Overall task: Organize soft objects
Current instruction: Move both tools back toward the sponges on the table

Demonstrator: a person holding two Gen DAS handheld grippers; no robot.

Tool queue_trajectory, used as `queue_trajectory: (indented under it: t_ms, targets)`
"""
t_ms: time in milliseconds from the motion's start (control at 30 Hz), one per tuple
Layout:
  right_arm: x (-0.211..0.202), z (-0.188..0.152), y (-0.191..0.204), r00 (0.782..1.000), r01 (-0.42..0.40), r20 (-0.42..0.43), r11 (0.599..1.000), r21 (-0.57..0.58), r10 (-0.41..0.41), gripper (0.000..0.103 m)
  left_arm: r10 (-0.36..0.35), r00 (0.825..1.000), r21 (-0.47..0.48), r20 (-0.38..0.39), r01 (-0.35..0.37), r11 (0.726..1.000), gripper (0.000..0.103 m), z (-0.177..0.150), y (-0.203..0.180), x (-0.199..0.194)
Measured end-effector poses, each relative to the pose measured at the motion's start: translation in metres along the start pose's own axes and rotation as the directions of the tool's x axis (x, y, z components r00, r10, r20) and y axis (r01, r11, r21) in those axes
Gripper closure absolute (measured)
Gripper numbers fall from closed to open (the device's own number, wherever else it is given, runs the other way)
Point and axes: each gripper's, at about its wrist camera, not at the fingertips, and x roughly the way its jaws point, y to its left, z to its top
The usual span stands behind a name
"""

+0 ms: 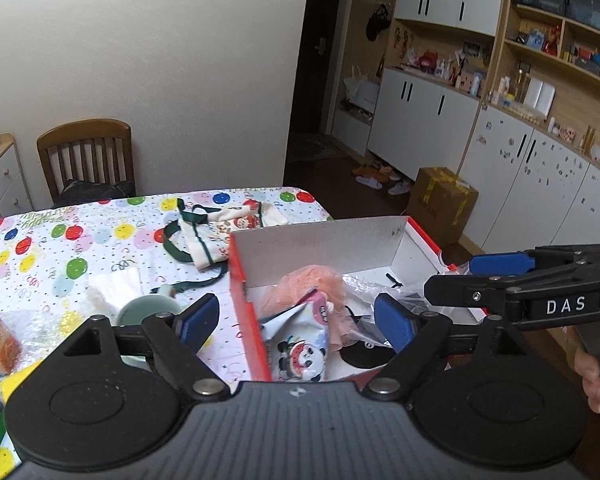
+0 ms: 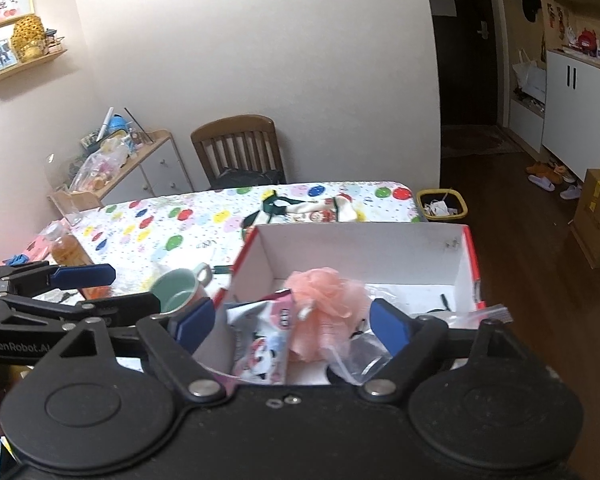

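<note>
**Entry: sorting soft goods into the box**

Step in hand: we judge this a pause between placements. Our left hand-held gripper [image 1: 296,324] and right hand-held gripper [image 2: 292,324] both hang above the near end of the box [image 2: 360,240], jaws spread wide, nothing between the blue pads. Both released.

Already lodged in the box, near end:
- Bath pouf [image 2: 326,292], peach netting, gathered and frothy, very compressible.
- Panda-print pouch [image 1: 300,348], glossy, crumpled, leaning on the left wall.
- Clear zip bag [image 2: 364,352], thin film, wrinkled, with a red seal strip.
- A flat black item lies under these; we cannot tell what it is.

The box itself: white card inside, red outside, open-topped, far half bare.

Still out on the surface [image 1: 100,240], which wears a balloon-print cloth:
- Cream cloth bag [image 1: 216,232] with green straps, limp and rumpled, just beyond the box's far left corner. We take this as the next soft piece.
- Pale green mug [image 2: 180,292], hard ceramic, just beside the box's left wall. Not ours to sort.
- Bottle [image 2: 66,250] of amber drink, likewise rigid.

Next move, as we judge it: reach past the mug, pinch a fold of the cloth rather than a loose strap, lift it clear of the rim and lay it in the bare far half.
</note>
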Motion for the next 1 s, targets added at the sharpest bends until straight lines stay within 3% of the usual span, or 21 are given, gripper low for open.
queue_trajectory:
  t_ms: [167,333,600,767,1000]
  targets:
    - [-0.002,-0.005,0.028,1.000,-0.015,0.011,1.000,-0.010,0.016,0.013,-0.003,1.000,-0.032,0.012,0.003,0.999,0.017,-0.005,0.026,-0.021]
    - [0.003,-0.011,0.058,0.999,-0.042,0.022,0.999,-0.010,0.042,0.011,0.002,1.000,-0.075,0.015,-0.001,0.997,0.004,-0.016,0.058,-0.039]
    - [0.017,-0.017,0.108,0.996,-0.083,0.030,0.996,-0.027,0.084,0.003,-0.024,0.999,-0.141,0.036,0.029,0.990,0.001,-0.036,0.118,-0.070]
    - [0.031,-0.021,0.144,0.994,-0.104,0.025,0.993,-0.050,0.105,0.001,0.025,0.999,-0.153,0.041,-0.018,0.988,0.000,-0.049,0.154,-0.083]
    - [0.061,-0.024,0.191,0.992,-0.128,-0.001,0.989,-0.072,0.128,0.000,0.152,0.988,-0.142,0.007,-0.149,0.979,0.000,-0.068,0.205,-0.089]
